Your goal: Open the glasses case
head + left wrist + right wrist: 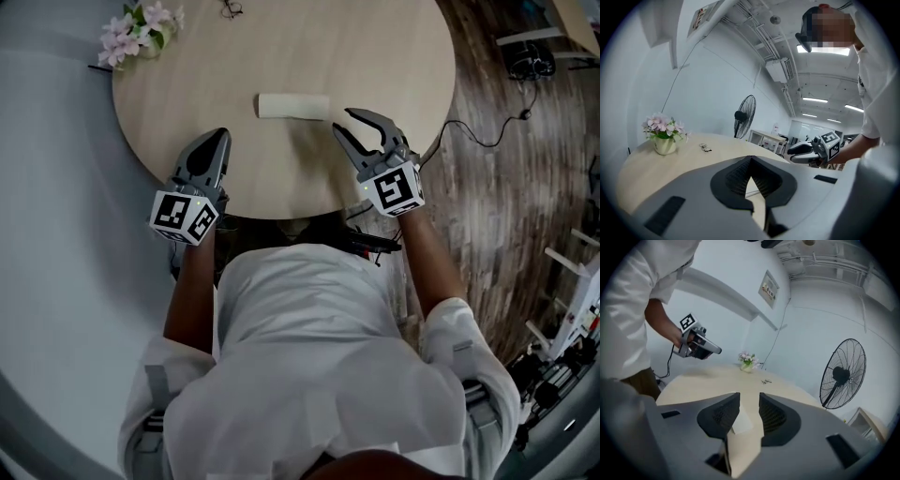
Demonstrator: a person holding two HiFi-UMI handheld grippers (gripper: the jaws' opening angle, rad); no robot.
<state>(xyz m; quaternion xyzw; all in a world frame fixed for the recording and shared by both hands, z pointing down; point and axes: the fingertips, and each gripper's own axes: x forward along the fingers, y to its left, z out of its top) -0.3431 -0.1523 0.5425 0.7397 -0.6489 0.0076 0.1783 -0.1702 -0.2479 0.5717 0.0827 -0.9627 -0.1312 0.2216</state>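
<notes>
A cream glasses case (293,106) lies shut on the round wooden table (187,66), just beyond both grippers. My right gripper (343,122) hovers over the table's near right edge, jaws apart and empty, its tips a short way right of the case's end. In the right gripper view the case (740,422) shows through the gap of that gripper (749,397), untouched. My left gripper (217,136) is at the near left edge with its tips together and nothing held; the left gripper view shows its jaw tips (750,160) meeting. Each gripper appears in the other's view.
A vase of pink flowers (136,28) stands at the table's far left. A pair of glasses (231,9) lies at the far edge. A standing fan (843,373) is beyond the table. A cable (487,131) runs across the wooden floor on the right.
</notes>
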